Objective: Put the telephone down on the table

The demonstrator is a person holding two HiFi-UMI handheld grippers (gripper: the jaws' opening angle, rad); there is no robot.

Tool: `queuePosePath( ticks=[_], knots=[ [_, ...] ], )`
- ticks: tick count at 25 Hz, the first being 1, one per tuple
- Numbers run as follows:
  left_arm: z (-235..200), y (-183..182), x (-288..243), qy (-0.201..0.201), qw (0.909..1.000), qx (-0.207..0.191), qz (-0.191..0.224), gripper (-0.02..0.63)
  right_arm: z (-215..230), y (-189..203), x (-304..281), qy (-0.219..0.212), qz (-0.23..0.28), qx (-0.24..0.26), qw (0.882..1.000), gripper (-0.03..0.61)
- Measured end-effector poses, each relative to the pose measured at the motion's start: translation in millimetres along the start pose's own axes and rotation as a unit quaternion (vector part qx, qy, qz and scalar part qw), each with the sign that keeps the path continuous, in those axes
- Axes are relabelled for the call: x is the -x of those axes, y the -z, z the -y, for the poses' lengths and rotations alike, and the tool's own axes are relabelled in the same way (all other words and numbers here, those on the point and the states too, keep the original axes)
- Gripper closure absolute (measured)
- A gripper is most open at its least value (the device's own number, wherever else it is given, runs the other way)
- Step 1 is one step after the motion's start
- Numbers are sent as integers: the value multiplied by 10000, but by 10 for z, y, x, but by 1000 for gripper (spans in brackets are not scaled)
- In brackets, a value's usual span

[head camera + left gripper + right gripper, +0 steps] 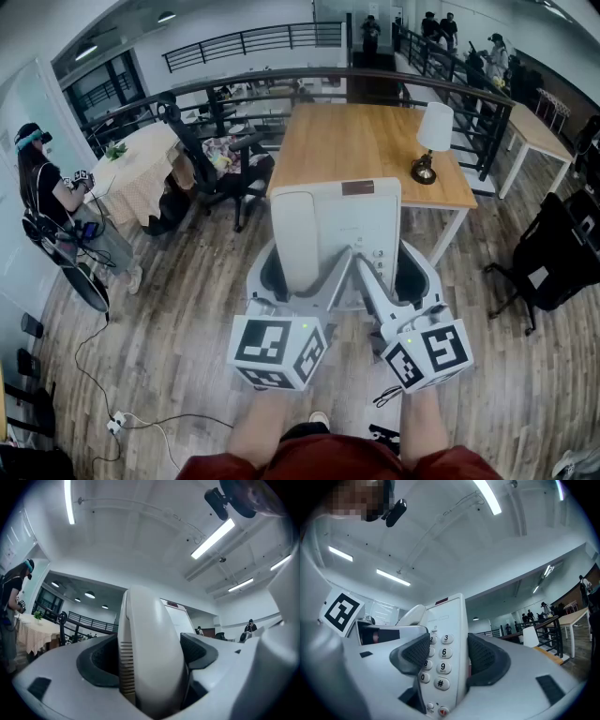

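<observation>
In the head view, the left claw (302, 281) and the right claw (394, 281) hold one white telephone (333, 225) between them. It is up in the air over the wooden floor (187, 300). The left claw grips its left part and the right claw its right part, and the telephone's body stretches away ahead of both. Beyond the claws stands the wooden bench (347, 141), and the telephone is short of its near edge and not resting on it. A white lamp (431, 141) sits on the bench, ahead and to the right of the right claw.

In the left gripper view, the left claw (150, 667) has its jaws set wide, with the handset (150, 644) filling the gap between them. The dark pads (101, 663) lie against the handset's sides, so the grip is closed on the telephone.

In the right gripper view, the right claw (447, 656) clamps the keypad side of the telephone (445, 634). One pad (415, 653) lies on the key face beside the 3, 6, 9 and # buttons, and the other is behind the body. The handset (412, 613) lies left of these jaws.
</observation>
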State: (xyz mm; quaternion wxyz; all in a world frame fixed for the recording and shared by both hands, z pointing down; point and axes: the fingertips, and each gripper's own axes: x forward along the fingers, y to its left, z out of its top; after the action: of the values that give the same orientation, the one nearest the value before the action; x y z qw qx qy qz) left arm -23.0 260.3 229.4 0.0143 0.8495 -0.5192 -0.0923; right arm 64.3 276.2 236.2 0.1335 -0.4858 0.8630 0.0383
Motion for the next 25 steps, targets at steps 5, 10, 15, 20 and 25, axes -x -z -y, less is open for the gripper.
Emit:
queuePosePath(
  ticks=[5, 10, 15, 20, 25],
  knots=[
    [608, 108, 389, 27, 9999, 112, -110, 201, 0, -124, 731, 103, -110, -7, 9999, 310],
    [844, 99, 734, 22, 9998, 143, -163, 201, -173, -203, 1102, 121, -176, -20, 9998, 310],
    [793, 82, 865, 10, 9997, 222, -128, 201, -316, -209, 1123, 86, -227, 69, 9997, 310],
    [573, 63, 818, 16, 9996, 257, -97, 201, -403, -148, 913, 44, -272, 116, 9996, 310],
    [299, 57, 747, 12, 9997, 231, -32, 201, -483, -50, 653, 0, -257, 146, 9996, 310]
  ],
)
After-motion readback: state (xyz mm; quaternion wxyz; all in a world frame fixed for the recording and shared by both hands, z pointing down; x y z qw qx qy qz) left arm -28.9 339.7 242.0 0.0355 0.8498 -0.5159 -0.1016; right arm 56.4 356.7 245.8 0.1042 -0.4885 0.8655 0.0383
